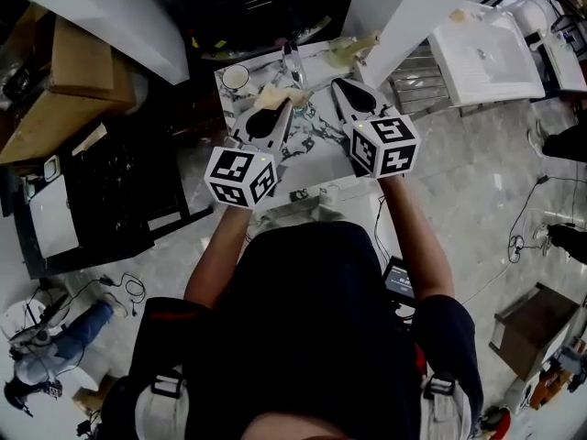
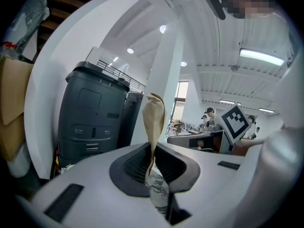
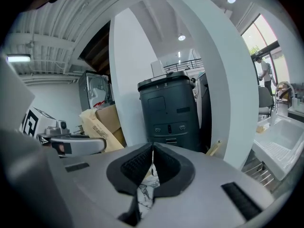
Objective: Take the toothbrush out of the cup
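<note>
While in left gripper (image 2: 152, 156), beige strip (image 2: 154, 118).

Counter (image 1: 316, 159): small marble top, bare near edge. Obstructions: white cup (image 1: 236, 77) at far-left corner; white pillars (image 1: 110, 16) either side; dark grey bin (image 2: 90, 118) beyond. Left hand-held gripper (image 2: 152, 151): jaws occupied by tan wrapper (image 2: 154, 118).

The head view looks steeply down from above the person's torso (image 1: 312, 319), which fills 6 o'clock, onto a marble table (image 1: 316, 154) toward 12 o'clock. Each gripper view sits close behind its own jaws and faces almost level across the room. The left gripper view has a dark grey bin (image 2: 90, 122) at 9 o'clock. The right gripper view has that bin (image 3: 171, 108) toward 12 o'clock. The left gripper view also catches the right gripper's marker cube (image 2: 236, 121) at 3 o'clock.
</note>
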`<act>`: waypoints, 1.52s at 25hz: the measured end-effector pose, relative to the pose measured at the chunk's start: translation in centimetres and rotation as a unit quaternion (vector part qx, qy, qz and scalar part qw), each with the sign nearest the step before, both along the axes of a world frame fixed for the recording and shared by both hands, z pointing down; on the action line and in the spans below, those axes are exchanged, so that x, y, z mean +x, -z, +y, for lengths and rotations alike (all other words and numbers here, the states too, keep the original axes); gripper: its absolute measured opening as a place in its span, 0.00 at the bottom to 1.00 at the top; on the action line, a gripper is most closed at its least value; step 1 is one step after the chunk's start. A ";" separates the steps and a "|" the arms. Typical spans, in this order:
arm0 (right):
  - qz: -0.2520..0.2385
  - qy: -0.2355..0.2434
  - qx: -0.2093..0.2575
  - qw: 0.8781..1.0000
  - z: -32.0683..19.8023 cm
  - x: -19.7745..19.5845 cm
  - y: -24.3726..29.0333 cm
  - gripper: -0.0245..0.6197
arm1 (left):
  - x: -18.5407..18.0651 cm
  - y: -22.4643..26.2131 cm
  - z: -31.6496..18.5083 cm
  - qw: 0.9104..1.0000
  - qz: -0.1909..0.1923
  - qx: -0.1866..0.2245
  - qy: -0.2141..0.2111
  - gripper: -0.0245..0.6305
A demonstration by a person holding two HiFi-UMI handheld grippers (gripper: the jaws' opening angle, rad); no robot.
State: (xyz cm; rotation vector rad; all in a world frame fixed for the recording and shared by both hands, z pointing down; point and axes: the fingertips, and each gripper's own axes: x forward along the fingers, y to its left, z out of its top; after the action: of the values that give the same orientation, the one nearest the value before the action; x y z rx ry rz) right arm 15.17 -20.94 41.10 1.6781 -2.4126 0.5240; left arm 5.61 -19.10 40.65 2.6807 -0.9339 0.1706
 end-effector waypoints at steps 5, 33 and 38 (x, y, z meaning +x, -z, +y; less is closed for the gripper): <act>0.004 0.003 -0.016 1.000 -0.8 2.7 -1.5 0.09 | 2.3 -1.4 -0.8 1.000 -0.003 -0.012 0.010 0.09; -0.025 0.020 -0.091 0.995 -6.6 10.9 -9.3 0.09 | 10.6 -8.6 -4.4 0.995 -0.023 -0.074 0.055 0.09; -0.021 0.023 -0.105 0.994 -8.0 11.5 -11.1 0.10 | 10.9 -9.5 -5.3 0.994 -0.033 -0.082 0.059 0.09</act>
State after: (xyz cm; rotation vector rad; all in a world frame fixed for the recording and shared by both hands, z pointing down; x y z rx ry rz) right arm 26.69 -28.95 52.15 1.5359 -2.3256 0.7826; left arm 16.54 -24.37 50.19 2.4757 -1.0463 0.2985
